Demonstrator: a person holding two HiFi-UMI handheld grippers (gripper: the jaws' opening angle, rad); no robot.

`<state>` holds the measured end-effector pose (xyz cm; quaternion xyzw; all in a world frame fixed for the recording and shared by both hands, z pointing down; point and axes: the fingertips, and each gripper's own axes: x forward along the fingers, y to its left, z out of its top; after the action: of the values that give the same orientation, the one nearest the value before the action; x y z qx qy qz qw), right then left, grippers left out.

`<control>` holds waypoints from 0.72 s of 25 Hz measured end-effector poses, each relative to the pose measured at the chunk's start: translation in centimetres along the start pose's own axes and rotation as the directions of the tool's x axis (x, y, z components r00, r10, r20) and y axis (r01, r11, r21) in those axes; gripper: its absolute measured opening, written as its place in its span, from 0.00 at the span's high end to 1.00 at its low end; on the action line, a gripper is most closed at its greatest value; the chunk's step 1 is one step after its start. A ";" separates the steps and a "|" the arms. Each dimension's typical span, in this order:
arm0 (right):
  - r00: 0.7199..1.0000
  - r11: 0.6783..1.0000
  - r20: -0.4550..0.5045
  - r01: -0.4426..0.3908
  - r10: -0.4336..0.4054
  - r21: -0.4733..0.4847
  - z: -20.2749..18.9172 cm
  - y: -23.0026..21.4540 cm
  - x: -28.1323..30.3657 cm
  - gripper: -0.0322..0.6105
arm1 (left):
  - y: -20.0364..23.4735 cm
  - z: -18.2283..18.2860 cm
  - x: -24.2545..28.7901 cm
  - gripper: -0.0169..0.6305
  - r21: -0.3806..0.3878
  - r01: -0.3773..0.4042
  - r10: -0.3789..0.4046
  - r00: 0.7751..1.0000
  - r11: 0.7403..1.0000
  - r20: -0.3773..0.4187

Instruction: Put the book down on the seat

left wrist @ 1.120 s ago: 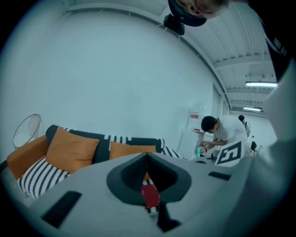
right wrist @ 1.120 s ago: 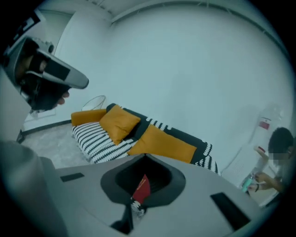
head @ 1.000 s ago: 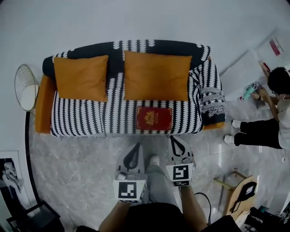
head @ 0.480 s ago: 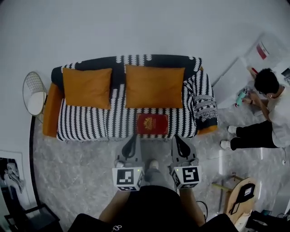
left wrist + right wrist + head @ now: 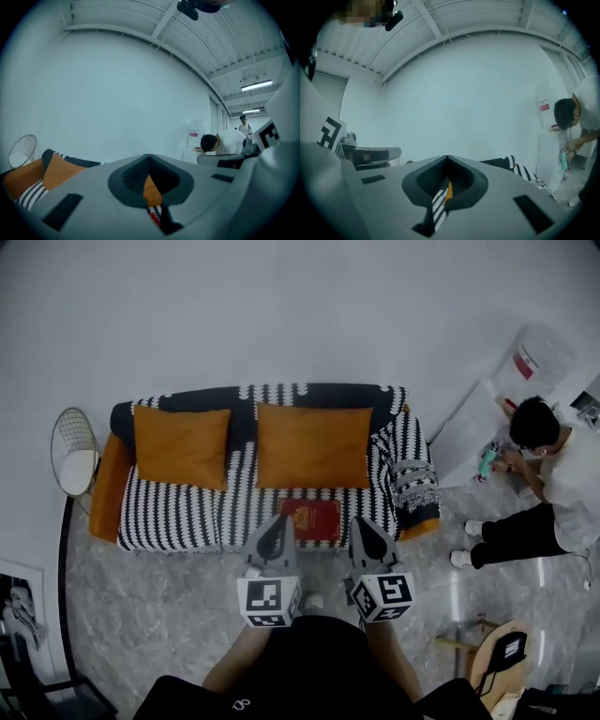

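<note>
The red book [image 5: 312, 518] lies flat on the front of the sofa seat [image 5: 178, 512], right of the middle, below the right orange cushion [image 5: 314, 445]. No gripper touches it. My left gripper [image 5: 277, 522] hangs in front of the sofa at the book's left corner, jaws shut and empty. My right gripper [image 5: 359, 524] hovers just right of the book, also shut on nothing. In the left gripper view the jaws [image 5: 149, 157] meet at the tip, and a sliver of the red book [image 5: 154, 217] shows below them. The right gripper view has its jaws [image 5: 447, 158] shut too.
The sofa wears a black-and-white patterned cover with a second orange cushion [image 5: 182, 446] at the left. A round wire side table [image 5: 73, 454] stands at its left end. A person [image 5: 539, 479] crouches on the marble floor at the right. A wooden stool [image 5: 502, 659] is at the lower right.
The view has drawn back from the sofa, which now looks smaller and farther. Both grippers have come up and stay shut and empty. The book has not moved on the seat.
</note>
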<state>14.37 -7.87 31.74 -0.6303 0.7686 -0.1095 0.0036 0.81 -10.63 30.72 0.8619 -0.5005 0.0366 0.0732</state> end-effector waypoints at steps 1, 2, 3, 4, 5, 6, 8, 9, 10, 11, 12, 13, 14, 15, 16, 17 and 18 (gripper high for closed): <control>1.000 1.000 0.000 -0.005 0.005 -0.005 0.1 0.1 0.1 0.94 | -0.2 0.1 0.1 0.95 0.003 0.006 -0.006 1.000 1.000 0.000; 1.000 1.000 -0.001 -0.011 0.011 -0.009 0.2 0.2 0.1 0.94 | -0.3 0.1 0.2 0.95 0.009 0.013 -0.013 1.000 1.000 -0.002; 1.000 1.000 -0.003 -0.017 0.017 -0.011 0.1 0.4 0.2 0.94 | -0.4 0.0 0.2 0.95 0.016 0.018 -0.018 1.000 1.000 -0.005; 1.000 1.000 -0.005 -0.022 0.022 -0.012 -0.1 0.6 0.2 0.94 | -0.4 -0.1 0.1 0.95 0.021 0.021 -0.021 1.000 1.000 -0.009; 1.000 1.000 -0.008 -0.025 0.025 -0.013 -0.3 0.8 0.2 0.94 | -0.3 -0.3 0.0 0.95 0.024 0.022 -0.022 1.000 0.999 -0.015; 1.000 1.000 -0.012 -0.027 0.027 -0.015 -0.4 0.8 0.1 0.94 | -0.3 -0.4 -0.1 0.95 0.023 0.021 -0.021 1.000 1.000 -0.020; 1.000 0.999 -0.016 -0.025 0.025 -0.023 -0.4 0.6 -0.1 0.94 | -0.3 -0.6 -0.1 0.95 0.014 0.018 -0.017 1.000 1.000 -0.021; 1.000 0.999 -0.015 -0.024 0.024 -0.025 -0.3 0.5 -0.1 0.94 | -0.4 -0.5 0.0 0.95 0.009 0.016 -0.016 1.000 1.000 -0.020; 1.000 0.999 -0.013 -0.024 0.023 -0.026 -0.2 0.4 -0.2 0.94 | -0.5 -0.4 0.1 0.95 0.007 0.016 -0.016 1.000 1.000 -0.019; 1.000 0.999 -0.012 -0.023 0.023 -0.025 -0.2 0.4 -0.3 0.94 | -0.7 -0.3 0.1 0.95 0.007 0.018 -0.018 1.000 1.000 -0.019; 1.000 0.999 -0.011 -0.023 0.023 -0.025 -0.2 0.4 -0.4 0.94 | -0.9 -0.3 0.1 0.95 0.010 0.022 -0.022 1.000 1.000 -0.020; 1.000 0.999 -0.011 -0.023 0.022 -0.025 -0.3 0.3 -0.5 0.94 | -1.1 -0.4 0.1 0.95 0.015 0.027 -0.026 0.999 1.000 -0.021; 1.000 0.999 -0.012 -0.022 0.022 -0.026 -0.3 0.3 -0.5 0.94 | -1.2 -0.5 0.1 0.95 0.019 0.032 -0.031 0.999 0.999 -0.023; 1.000 0.999 -0.013 -0.022 0.022 -0.026 -0.4 0.3 -0.6 0.94 | -1.3 -0.6 0.0 0.95 0.020 0.035 -0.034 0.999 0.999 -0.023; 1.000 0.999 -0.015 -0.022 0.021 -0.027 -0.4 0.3 -0.7 0.94 | -1.3 -0.7 0.0 0.95 0.019 0.036 -0.035 0.999 0.999 -0.024; 1.000 0.999 -0.016 -0.022 0.022 -0.028 -0.4 0.4 -0.7 0.94 | -1.3 -0.7 0.0 0.95 0.017 0.035 -0.035 0.999 0.999 -0.024; 1.000 0.999 -0.018 -0.023 0.022 -0.029 -0.4 0.4 -0.7 0.94 | -1.3 -0.6 0.0 0.95 0.017 0.035 -0.034 0.999 0.999 -0.024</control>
<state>14.09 -7.11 32.02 -0.6207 0.7771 -0.1036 -0.0110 1.94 -9.95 31.17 0.8705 -0.4842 0.0498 0.0723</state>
